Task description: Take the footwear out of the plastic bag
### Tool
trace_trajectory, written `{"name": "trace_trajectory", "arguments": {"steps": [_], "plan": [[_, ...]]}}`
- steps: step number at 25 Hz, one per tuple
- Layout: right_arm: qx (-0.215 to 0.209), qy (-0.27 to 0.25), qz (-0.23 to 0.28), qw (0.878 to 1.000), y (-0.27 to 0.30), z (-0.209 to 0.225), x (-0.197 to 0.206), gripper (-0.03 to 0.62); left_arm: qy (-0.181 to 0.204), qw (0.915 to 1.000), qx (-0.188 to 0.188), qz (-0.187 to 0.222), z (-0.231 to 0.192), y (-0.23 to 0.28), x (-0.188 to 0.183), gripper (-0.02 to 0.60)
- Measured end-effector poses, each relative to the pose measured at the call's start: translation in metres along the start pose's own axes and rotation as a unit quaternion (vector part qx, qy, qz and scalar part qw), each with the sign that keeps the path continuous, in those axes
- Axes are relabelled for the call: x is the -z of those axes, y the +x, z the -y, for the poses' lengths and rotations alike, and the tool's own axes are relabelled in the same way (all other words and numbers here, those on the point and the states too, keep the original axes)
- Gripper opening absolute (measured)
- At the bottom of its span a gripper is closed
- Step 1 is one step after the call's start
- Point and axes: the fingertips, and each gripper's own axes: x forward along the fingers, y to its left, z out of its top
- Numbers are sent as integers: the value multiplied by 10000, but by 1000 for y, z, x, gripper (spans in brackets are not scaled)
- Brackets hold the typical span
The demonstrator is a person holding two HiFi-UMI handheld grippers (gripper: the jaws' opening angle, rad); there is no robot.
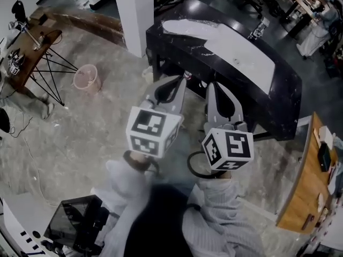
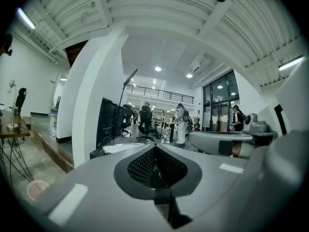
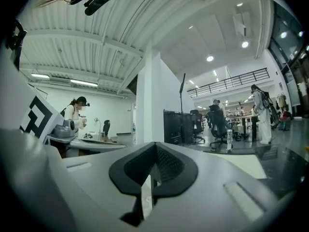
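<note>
The left gripper (image 1: 180,81) and the right gripper (image 1: 215,85) are held side by side and level, each with its jaws pressed together on nothing. Each carries a cube with black-and-white square markers. Both point toward a black tabletop (image 1: 278,92), where the white plastic bag (image 1: 225,44) lies flat. The bag's long axis runs along the tabletop from the far left end toward the near right. The footwear cannot be made out. A pink basket (image 1: 86,78) stands on the floor to the left.

2 tongs (L tongs (image 1: 181,79), R tongs (image 1: 212,84)), 1 blk table (image 1: 187,13), 1 bag (image 1: 214,40), 1 pink bin (image 1: 86,78).
</note>
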Motion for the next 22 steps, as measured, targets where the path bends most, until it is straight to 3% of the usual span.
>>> {"name": "trace_trajectory", "arguments": {"steps": [9,14,18,22], "plan": [[-268,-196,-219,9992,169,102,-12,14,-63,9986,-500,-131,-79,173,-34,0],[-427,-137,-652,9969,235,145,9,14,-327,9944,-879,-494,-125,224,-17,-1],[-521,-27,-984,9938,276,158,29,14,-553,9902,-985,-822,-160,255,-1,-1],[-338,56,-1166,9926,321,165,43,14,-777,9868,-976,-1035,-197,289,11,0]]}}
